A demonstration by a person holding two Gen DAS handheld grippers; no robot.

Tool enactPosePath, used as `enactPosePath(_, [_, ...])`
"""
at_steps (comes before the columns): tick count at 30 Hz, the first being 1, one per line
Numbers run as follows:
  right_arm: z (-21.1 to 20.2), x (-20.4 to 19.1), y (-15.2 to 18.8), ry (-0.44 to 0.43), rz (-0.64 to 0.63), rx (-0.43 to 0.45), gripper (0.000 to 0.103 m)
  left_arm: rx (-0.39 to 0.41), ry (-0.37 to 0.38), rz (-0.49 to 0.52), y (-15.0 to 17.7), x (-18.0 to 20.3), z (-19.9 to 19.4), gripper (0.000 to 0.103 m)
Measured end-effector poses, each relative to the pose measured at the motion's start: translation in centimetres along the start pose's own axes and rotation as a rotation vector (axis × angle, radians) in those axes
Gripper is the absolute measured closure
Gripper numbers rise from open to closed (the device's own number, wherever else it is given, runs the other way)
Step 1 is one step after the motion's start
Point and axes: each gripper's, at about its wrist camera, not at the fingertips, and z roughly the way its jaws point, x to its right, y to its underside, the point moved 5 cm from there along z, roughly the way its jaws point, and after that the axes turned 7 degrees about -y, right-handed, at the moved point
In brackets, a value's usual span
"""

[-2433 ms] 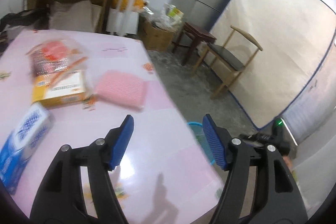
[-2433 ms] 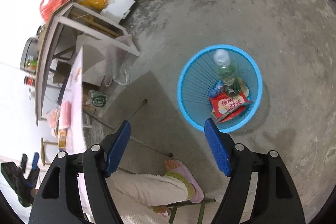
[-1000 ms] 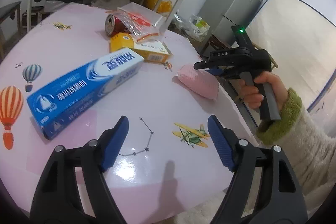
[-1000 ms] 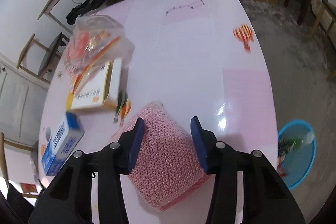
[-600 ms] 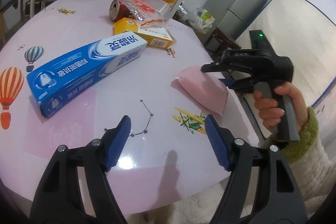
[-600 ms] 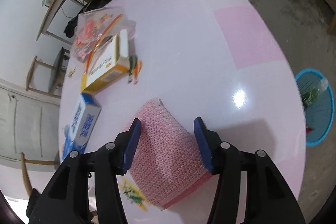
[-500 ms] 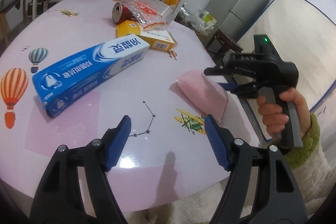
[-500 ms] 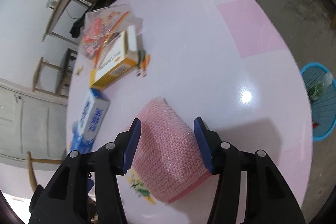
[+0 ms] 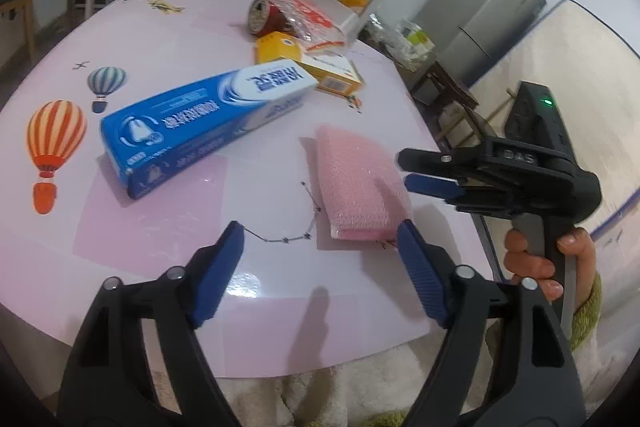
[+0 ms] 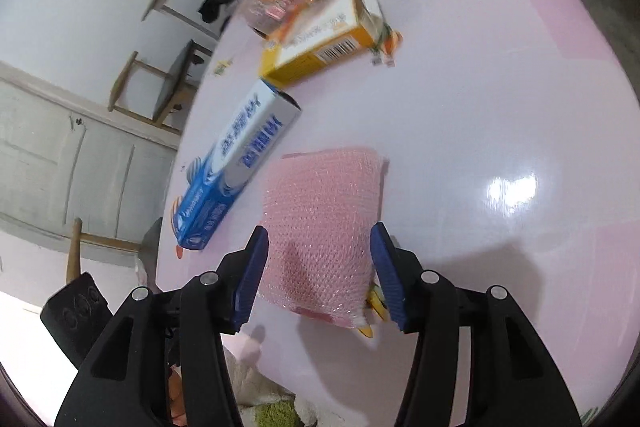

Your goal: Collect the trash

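A pink bubble-wrap pouch (image 9: 358, 183) lies flat on the pink table (image 9: 168, 219) near its right front edge; it also shows in the right wrist view (image 10: 324, 227). My right gripper (image 10: 320, 275) is open, one blue finger on each side of the pouch's near end, hovering over it. In the left wrist view the right gripper (image 9: 430, 173) comes in from the right above the pouch. My left gripper (image 9: 320, 271) is open and empty above the table's front, just short of the pouch.
A blue toothpaste box (image 9: 208, 119) lies left of the pouch. Behind it are a yellow carton (image 9: 316, 65), a clear snack bag (image 9: 310, 17) and a red can (image 9: 264, 21). A fridge (image 9: 486, 23) and a mattress (image 9: 580, 67) stand beyond the table.
My right gripper has come from over the blue floor bin to the table and has settled over the pink pouch. My left gripper has swung to face the table and drifted nearer the pouch.
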Motion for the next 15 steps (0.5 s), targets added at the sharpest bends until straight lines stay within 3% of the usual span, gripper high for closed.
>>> enactPosePath(3, [-0.1, 1.0, -1.1, 0.024, 0.032, 0.029, 0.045, 0.002, -0.006, -0.016, -0.3, -0.2, 0.1, 0.025])
enactPosePath(6, [1.5, 1.4, -1.6, 0.010, 0.060, -0.019, 0.045, -0.012, -0.003, -0.016, -0.7, 0.1, 0.7, 0.022])
enactPosePath(11, [2.9, -1.4, -1.2, -0.211, 0.040, -0.095, 0.045, -0.055, 0.004, -0.032, -1.1, 0.4, 1.7, 0.020])
enactPosePath(15, [2.1, -0.2, -1.7, -0.229, 0.063, -0.087, 0.045, -0.064, -0.028, -0.040, -1.9, 0.5, 2.5, 0.018])
